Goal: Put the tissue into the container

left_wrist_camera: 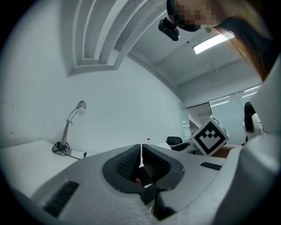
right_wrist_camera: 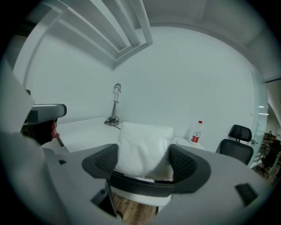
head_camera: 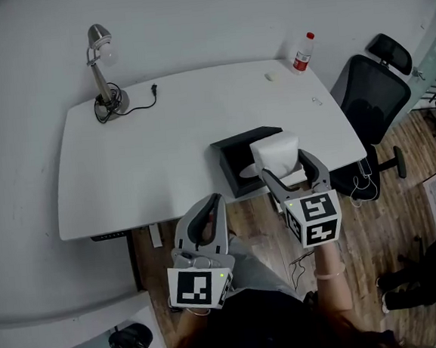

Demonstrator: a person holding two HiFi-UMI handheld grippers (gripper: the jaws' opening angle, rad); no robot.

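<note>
A black open container [head_camera: 227,163] sits on the white desk [head_camera: 155,152] at its near edge, with something pale lying inside it. My right gripper [head_camera: 284,164] is shut on a white block of tissue [head_camera: 275,152], held just above the container's right end. In the right gripper view the tissue [right_wrist_camera: 142,147] fills the gap between the dark pads [right_wrist_camera: 184,165]. My left gripper [head_camera: 214,202] hangs off the desk's near edge, left of the container, shut and holding nothing; its pads [left_wrist_camera: 151,163] meet in the left gripper view.
A desk lamp [head_camera: 102,66] with a coiled cable stands at the desk's back left. A red-capped bottle [head_camera: 303,52] and a small white item [head_camera: 270,76] are at the back right. A black office chair [head_camera: 370,95] stands beyond the right end, on wooden floor.
</note>
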